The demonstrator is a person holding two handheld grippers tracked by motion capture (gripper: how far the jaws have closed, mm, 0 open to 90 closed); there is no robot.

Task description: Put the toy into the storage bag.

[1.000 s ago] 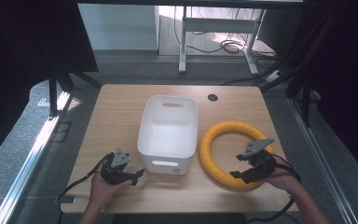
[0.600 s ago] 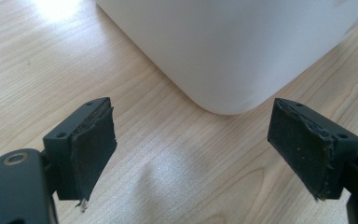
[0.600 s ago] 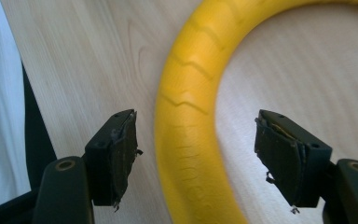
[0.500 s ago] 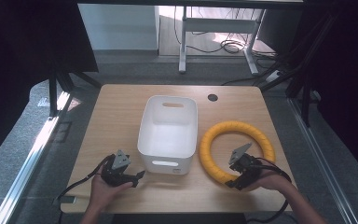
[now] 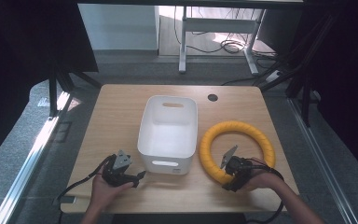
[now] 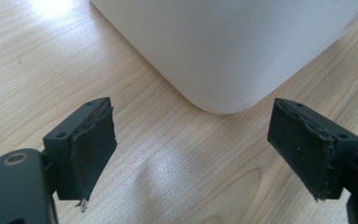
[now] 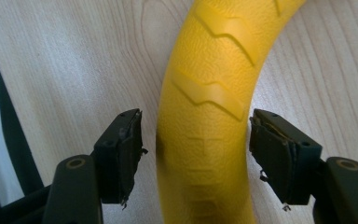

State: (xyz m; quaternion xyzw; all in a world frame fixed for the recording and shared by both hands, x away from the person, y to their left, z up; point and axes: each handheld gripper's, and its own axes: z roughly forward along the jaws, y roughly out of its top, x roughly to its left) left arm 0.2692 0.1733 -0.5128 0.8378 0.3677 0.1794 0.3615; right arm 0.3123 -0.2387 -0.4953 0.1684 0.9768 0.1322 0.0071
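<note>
A yellow ring (image 5: 237,148) lies flat on the wooden table (image 5: 121,107), to the right of a white bin (image 5: 168,132). My right gripper (image 5: 229,179) is at the ring's near edge. In the right gripper view its jaws stand open on either side of the yellow ring (image 7: 214,107), a gap showing on each side of my right gripper (image 7: 196,158). My left gripper (image 5: 137,176) rests low at the front left, open, pointing at the bin's near left corner. In the left gripper view my left gripper (image 6: 191,154) holds nothing, with the white bin (image 6: 228,46) just ahead.
The bin looks empty, with handle slots in its near and far walls. A dark round cable hole (image 5: 212,97) sits at the table's far edge. Cables trail from both grippers off the near edge. Desk legs and floor cables lie beyond the table.
My right gripper has moved left and toward the near edge, turning so that its jaws now straddle the ring's near part. The left gripper has stayed put.
</note>
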